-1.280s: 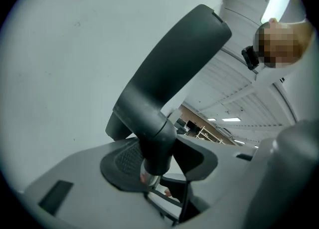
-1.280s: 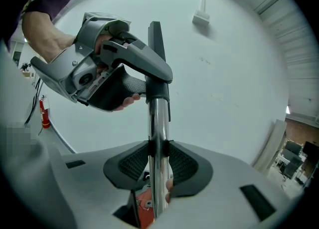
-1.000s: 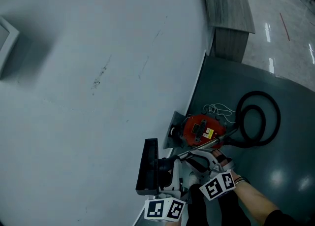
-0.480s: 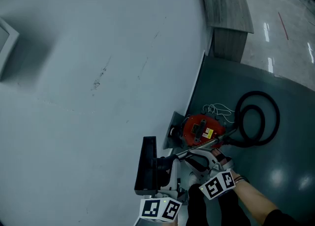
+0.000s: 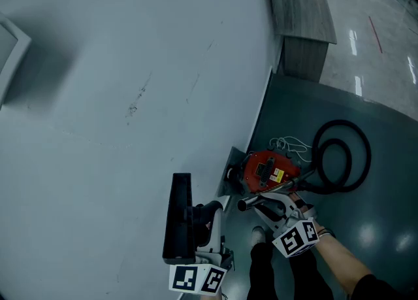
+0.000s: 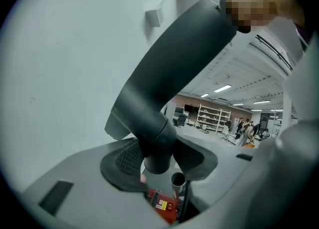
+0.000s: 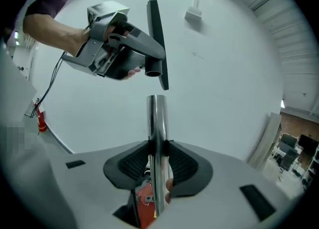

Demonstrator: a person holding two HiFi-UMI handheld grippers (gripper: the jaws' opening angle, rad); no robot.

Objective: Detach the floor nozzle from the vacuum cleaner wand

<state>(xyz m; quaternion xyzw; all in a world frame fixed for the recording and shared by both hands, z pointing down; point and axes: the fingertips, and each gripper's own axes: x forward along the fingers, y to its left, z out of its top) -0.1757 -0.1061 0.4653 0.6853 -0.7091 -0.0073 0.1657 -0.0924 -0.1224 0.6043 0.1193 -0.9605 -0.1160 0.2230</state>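
Observation:
The black floor nozzle (image 5: 177,217) hangs free beside the white wall, with my left gripper (image 5: 208,228) shut on its dark neck (image 6: 164,98). In the left gripper view the neck's socket end sits between the pads of the left gripper (image 6: 159,159). My right gripper (image 5: 273,212) is shut on the chrome wand (image 7: 158,123), which stands up between its ribbed pads (image 7: 133,165). A small gap separates the wand's open tip (image 5: 243,204) from the nozzle's socket (image 7: 153,72). The red vacuum body (image 5: 264,171) lies on the floor behind.
A black hose (image 5: 341,156) loops on the dark floor mat (image 5: 372,227) right of the vacuum, with a white cord (image 5: 287,143) beside it. A grey cabinet (image 5: 307,21) stands against the wall farther back. The person's shoe (image 5: 258,233) is below the wand.
My left gripper has moved left and up with the nozzle, and the nozzle's neck has come off the wand's end. The right gripper and wand have stayed put.

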